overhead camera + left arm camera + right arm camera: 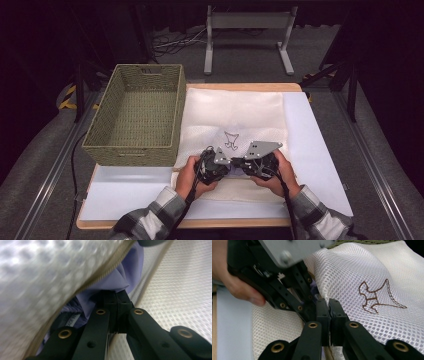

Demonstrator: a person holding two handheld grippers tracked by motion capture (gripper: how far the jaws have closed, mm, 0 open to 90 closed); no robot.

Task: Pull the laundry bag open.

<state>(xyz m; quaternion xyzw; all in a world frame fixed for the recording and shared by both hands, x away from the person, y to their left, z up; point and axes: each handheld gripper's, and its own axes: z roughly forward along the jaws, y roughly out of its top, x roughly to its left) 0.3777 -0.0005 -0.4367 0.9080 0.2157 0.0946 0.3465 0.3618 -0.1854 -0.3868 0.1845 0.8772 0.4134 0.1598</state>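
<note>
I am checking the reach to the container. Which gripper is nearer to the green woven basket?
Left. The left gripper is at the mesh bag near the basket's front right corner. The right gripper meets it from the far side, so it is farther from the basket.

Your sleeves (pixel 160 210) showing grey-and-white plaid flannel, both forearms. Your left gripper (pixel 216 165) and right gripper (pixel 260 162) showing black bodies; grey three-cornered plate (pixel 261 148) with small screws topping right one, smaller grey plate on left. Black cable (pixel 287 200) trailing from each toward near edge. Jaw links (pixel 312 337) showing matte black, brass-coloured pivot rivets (pixel 100 312) gleaming.
</note>
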